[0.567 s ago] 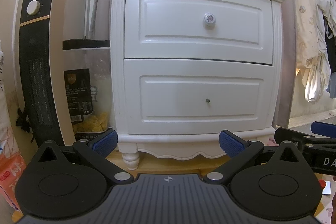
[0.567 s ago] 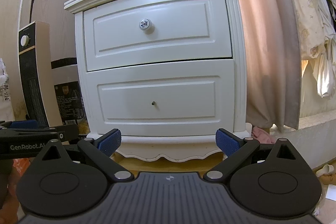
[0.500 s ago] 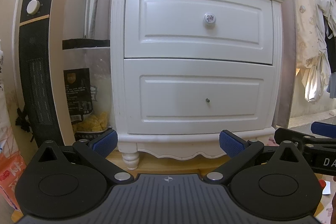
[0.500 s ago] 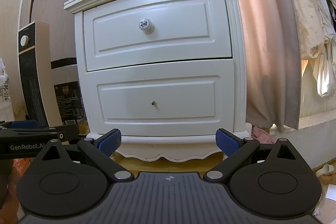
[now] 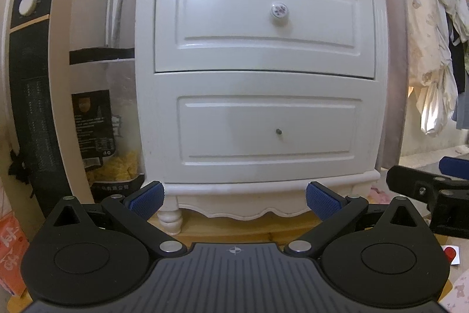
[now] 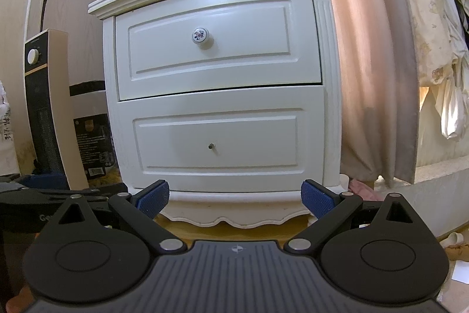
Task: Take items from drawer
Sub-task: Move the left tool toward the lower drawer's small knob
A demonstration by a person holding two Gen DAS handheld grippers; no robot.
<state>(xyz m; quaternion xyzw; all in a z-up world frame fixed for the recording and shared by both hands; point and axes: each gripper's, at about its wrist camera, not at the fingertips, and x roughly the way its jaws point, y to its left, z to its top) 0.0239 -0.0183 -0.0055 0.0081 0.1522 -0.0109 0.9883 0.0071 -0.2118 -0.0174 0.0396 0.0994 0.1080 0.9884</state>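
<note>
Nightstand (image 5: 261,72): white, straight ahead, both drawers shut.
Upper drawer (image 5: 263,22): round floral knob (image 5: 279,10) at centre; lower drawer (image 5: 266,131) only a small stud (image 5: 278,131).
Left tongs (image 5: 234,197): fully spread, empty, well short of the front.
Right tongs (image 6: 236,197): fully spread, empty.
Technique: centre one pair on the knob, close squarely, pull straight out.
</note>
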